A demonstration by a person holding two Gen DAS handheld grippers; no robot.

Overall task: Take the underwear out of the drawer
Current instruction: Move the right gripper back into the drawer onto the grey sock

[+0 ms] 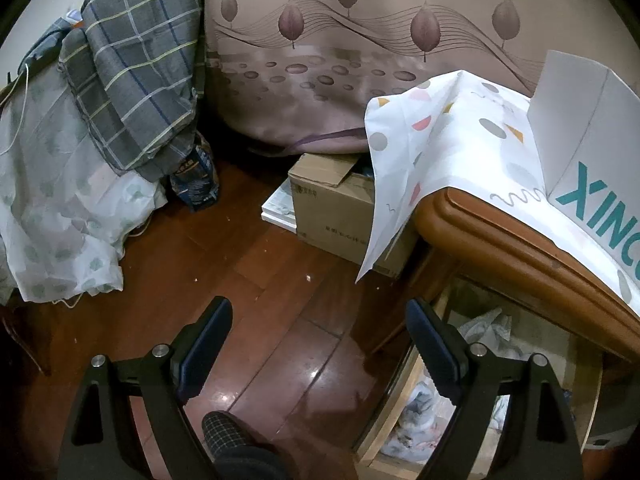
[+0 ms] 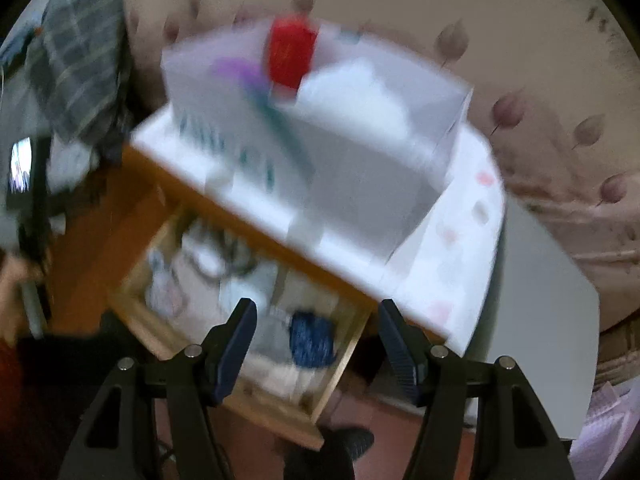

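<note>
We hold our right gripper with its jaws wide and empty above the open drawer, where a dark blue piece of underwear lies near the drawer's right wall among pale, blurred cloth. Our left gripper, also wide and empty, hangs over the wooden floor, left of the drawer. On the wooden nightstand stands a white box on a patterned cloth.

Both tools are black-framed with dark blue ribbed pads and silver screws.
</note>
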